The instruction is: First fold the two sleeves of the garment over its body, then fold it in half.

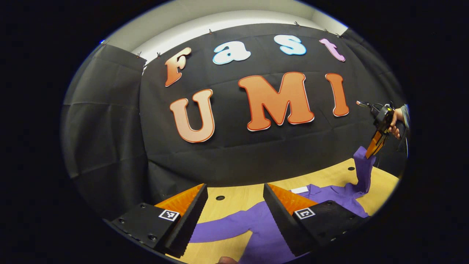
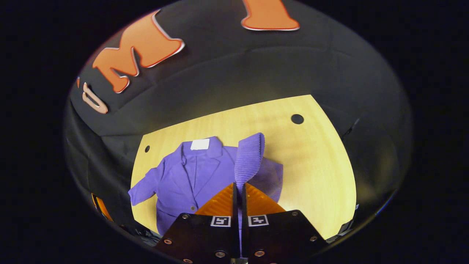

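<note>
Clamped between my right fingers (image 2: 239, 190), one purple sleeve (image 2: 250, 157) lifts off the jacket (image 2: 190, 176) on the worktop (image 2: 315, 161); my left fingers (image 1: 234, 209) gape wide above it.

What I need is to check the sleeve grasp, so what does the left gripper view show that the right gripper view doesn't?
Left gripper view: the open left gripper over the flat sleeve, and a hand holding the right gripper. Right gripper view: the purple ribbed jacket front-on, with the right gripper shut on the raised sleeve. Both: jacket, raised sleeve, light wooden table.
</note>
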Demonstrator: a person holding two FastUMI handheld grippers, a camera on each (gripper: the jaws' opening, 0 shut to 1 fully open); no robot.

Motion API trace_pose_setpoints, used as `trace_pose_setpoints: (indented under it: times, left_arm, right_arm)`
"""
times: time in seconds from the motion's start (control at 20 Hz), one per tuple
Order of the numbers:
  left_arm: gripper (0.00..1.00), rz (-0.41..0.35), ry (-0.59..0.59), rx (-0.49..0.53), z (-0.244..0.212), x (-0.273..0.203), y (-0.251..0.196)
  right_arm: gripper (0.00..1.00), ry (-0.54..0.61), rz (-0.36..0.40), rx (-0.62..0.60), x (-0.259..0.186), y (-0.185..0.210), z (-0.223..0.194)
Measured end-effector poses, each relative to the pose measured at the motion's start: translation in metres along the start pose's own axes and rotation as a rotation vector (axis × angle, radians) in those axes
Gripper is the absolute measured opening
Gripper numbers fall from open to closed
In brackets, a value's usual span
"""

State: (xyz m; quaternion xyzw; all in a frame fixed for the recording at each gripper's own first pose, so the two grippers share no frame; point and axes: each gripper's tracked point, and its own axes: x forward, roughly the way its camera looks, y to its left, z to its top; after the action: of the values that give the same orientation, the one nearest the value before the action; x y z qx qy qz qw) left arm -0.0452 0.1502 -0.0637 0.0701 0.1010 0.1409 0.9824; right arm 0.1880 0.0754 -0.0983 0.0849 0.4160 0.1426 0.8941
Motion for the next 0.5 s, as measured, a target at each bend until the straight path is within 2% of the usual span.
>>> trace_pose_setpoints:
  times: [0.5]
  left_arm:
    - [0.98, 0.038, 0.064, -0.051, -0.051, 0.036, 0.103]
  right_arm:
    - [0.03, 0.024, 0.099, -0.079, 0.024, 0.155, -0.005]
